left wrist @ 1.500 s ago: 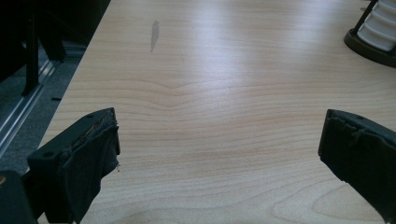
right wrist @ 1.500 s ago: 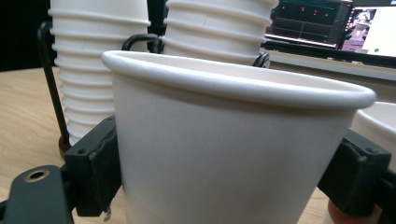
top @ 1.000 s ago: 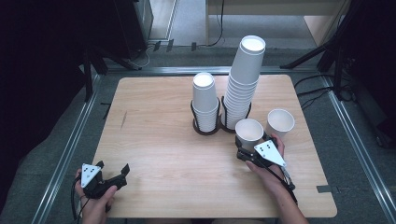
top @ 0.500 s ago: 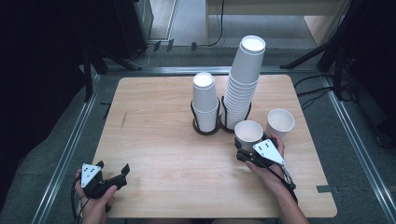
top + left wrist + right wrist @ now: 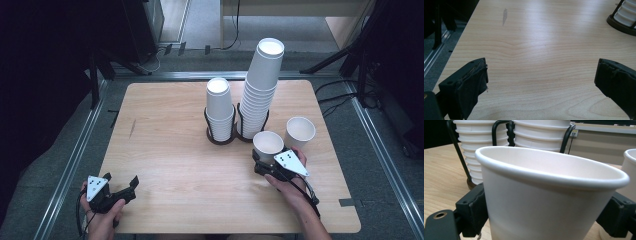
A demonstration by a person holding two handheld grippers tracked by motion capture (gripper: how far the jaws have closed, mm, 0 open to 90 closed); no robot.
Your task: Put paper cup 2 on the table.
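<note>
A white paper cup (image 5: 268,145) is seen upright on the wooden counter (image 5: 170,150), just in front of the taller cup stack (image 5: 260,95). It sits between the right gripper (image 5: 261,161) jaws, which have just been opening around it. The left gripper (image 5: 131,184), well left of the stack, is held open and empty.

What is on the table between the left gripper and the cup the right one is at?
Nothing: in the high view, bare table runs from the left gripper to the cup.
</note>
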